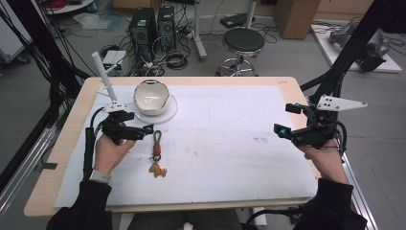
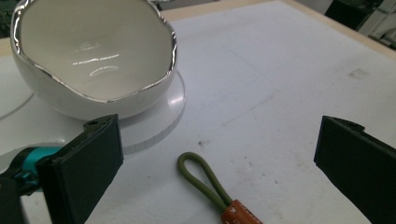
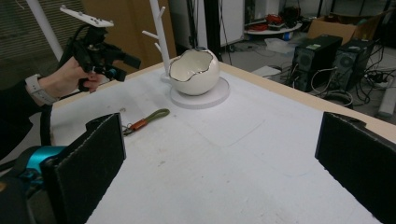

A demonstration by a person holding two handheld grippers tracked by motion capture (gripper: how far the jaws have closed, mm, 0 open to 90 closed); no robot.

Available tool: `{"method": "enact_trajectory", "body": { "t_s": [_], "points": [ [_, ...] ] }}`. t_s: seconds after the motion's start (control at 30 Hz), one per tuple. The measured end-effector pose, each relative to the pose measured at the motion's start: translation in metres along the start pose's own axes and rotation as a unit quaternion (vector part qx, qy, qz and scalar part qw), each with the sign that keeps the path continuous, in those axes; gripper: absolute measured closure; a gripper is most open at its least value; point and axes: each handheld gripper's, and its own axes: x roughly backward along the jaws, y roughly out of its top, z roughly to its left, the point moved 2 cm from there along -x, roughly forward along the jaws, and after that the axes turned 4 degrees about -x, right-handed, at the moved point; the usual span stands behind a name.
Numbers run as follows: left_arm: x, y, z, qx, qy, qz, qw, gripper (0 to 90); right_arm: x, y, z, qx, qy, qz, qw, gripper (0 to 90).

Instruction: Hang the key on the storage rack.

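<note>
Keychain (image 2: pixel 215 191) between open left tongs (image 2: pixel 219 163)

No legible text

Faint stamped marks are seen on the keychain's leather tab (image 2: pixel 239 213), lower centre, but cannot be read.

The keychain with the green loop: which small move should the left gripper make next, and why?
Probably lower the left gripper and bring it a little toward the person, over the green loop. Its jaws stand open with the loop on the cloth between them, untouched, and the bowl sits close on one side.
</note>
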Motion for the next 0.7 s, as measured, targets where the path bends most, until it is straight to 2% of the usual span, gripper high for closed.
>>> {"method": "enact_trajectory", "body": {
  "t_s": [0.13,0.17,0.23,0.33,0.37,0.47,0.6,0.67,0.7],
  "points": [
    [-0.023,-0.015,0.001,0.001,0.023,0.04,0.9989,1.7,-0.004,-0.001,0.0,0.003,0.002,0.004,1.0,0.9],
    [-0.023,-0.015,0.001,0.001,0.023,0.04,0.9989,1.8,-0.005,-0.002,0.001,0.001,0.003,0.006,1.0,0.9],
    [-0.037,-0.021,0.001,-0.009,0.036,0.072,0.9967,2.3,-0.008,-0.002,0.002,0.006,0.004,0.009,0.9999,0.9],
    [-0.045,-0.023,0.002,0.0,0.038,0.067,0.997,2.8,-0.011,-0.003,0.003,0.011,0.007,0.016,0.9998,0.9],
    [-0.05,-0.023,0.003,0.004,0.047,0.063,0.9969,2.9,-0.011,-0.003,0.004,0.013,0.007,0.017,0.9997,0.9],
    [-0.054,-0.024,0.005,-0.002,0.05,0.06,0.997,7.4,-0.013,-0.004,0.004,0.013,0.01,0.021,0.9996,0.9],
    [-0.061,-0.03,0.011,0.012,0.05,0.075,0.9958,8.4,-0.014,-0.005,0.003,0.013,0.01,0.026,0.9995,0.9],
    [-0.062,-0.031,0.011,0.009,0.051,0.079,0.9955,13.5,-0.014,-0.006,0.003,0.014,0.009,0.027,0.9995,0.9],
    [-0.063,-0.032,0.011,0.011,0.047,0.086,0.9951,23.1,-0.014,-0.006,0.003,0.015,0.01,0.027,0.9995,0.9]
  ]
}}
